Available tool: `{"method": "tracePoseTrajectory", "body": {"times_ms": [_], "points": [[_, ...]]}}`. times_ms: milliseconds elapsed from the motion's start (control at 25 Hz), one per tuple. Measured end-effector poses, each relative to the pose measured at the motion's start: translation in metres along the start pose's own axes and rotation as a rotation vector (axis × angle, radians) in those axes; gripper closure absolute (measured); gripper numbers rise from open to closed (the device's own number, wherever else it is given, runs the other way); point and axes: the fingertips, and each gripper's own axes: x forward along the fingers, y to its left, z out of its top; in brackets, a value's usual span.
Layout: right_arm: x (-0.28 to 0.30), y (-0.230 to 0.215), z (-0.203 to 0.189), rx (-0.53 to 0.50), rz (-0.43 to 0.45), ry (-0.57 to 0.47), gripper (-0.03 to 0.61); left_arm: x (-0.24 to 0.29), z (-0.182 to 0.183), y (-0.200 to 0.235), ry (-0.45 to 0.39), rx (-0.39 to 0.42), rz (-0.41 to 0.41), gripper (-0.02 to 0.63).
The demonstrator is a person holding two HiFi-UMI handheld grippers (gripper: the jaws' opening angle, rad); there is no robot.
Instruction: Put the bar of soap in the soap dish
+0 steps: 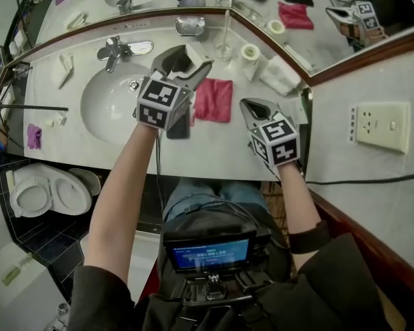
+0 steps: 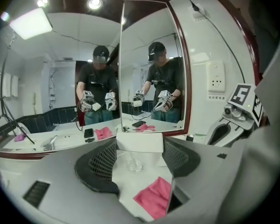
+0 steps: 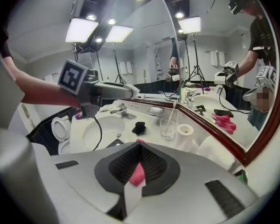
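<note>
White bar of soap [image 2: 140, 142] between the black mesh pads of my left tongs [image 1: 186, 61], black-and-white square markers on my left cube [image 1: 162, 102] and right cube [image 1: 279, 143], pink cloth [image 1: 213, 100] on the off-white table [image 1: 69, 143], silvery soap dish [image 1: 190, 25], dark red mirror frame [image 2: 183, 78], purple rag [image 1: 33, 136], white toilet [image 1: 48, 192]

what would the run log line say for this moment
left claw: shut on soap bar | right claw: shut, empty | soap dish: no soap yet

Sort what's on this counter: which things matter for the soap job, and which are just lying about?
Job: bar of soap, held in left gripper; soap dish.
Lying about: pink cloth; glass; toilet roll; folded towel; faucet.
</note>
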Motion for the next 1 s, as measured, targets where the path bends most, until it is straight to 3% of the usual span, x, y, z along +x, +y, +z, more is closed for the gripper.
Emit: {"method": "tracePoseTrajectory", "body": {"times_ms": [320, 680, 1000], "points": [[-0.025, -0.019, -0.008, 0.077, -0.093, -0.010, 0.563, -0.019, -0.022, -0.060, 0.026, 0.027, -0.017, 0.309], [-0.048, -0.033, -0.023, 0.145, -0.171, -0.012, 0.563, 0.028, -0.103, -0.136, 0.186, 0.089, -0.186, 0.308], [-0.054, -0.040, -0.053, 0.222, -0.216, -0.002, 0.563, 0.089, -0.146, -0.174, 0.325, 0.178, -0.308, 0.308]]}}
